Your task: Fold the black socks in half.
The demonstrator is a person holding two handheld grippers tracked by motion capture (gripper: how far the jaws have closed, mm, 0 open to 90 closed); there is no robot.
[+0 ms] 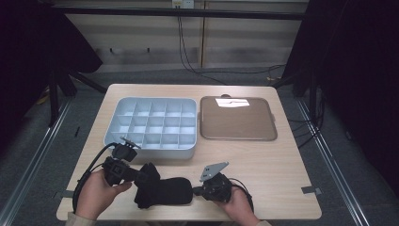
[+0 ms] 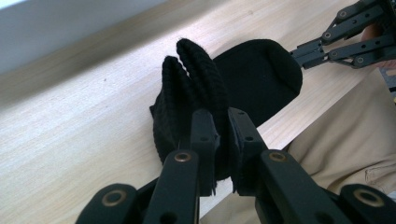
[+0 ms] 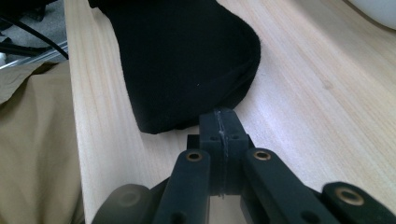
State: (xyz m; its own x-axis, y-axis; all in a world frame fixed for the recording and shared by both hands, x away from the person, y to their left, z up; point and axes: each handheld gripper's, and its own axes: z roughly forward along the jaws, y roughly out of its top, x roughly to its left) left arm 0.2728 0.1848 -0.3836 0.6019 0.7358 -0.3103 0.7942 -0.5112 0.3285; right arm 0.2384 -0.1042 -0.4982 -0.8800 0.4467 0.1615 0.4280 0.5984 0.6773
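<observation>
A: Starting with the biggest, the worktop carries everything; what sits on it?

B: At the back, a pale blue-grey bin split into many small compartments. Just to its right lies a flat brown tray with a rounded rim.

A: And nearer the person?

B: A black sock lies along the front edge of the worktop, between the two hands and well apart from the bin. Its cuff end is bunched up at the left; the smooth rounded end points right.

A: What is the left gripper doing?

B: In the left gripper view its jaws are pinching the ribbed cuff, with the knit folds standing up above the pads. The left hand holds it low over the worktop.

A: And the right gripper?

B: In the right gripper view its jaws are pressed together, pad against pad, at the sock's rounded end. The tips sit right at the fabric's edge; I cannot tell whether any cloth is caught between them. The right hand grips it from below.
</observation>
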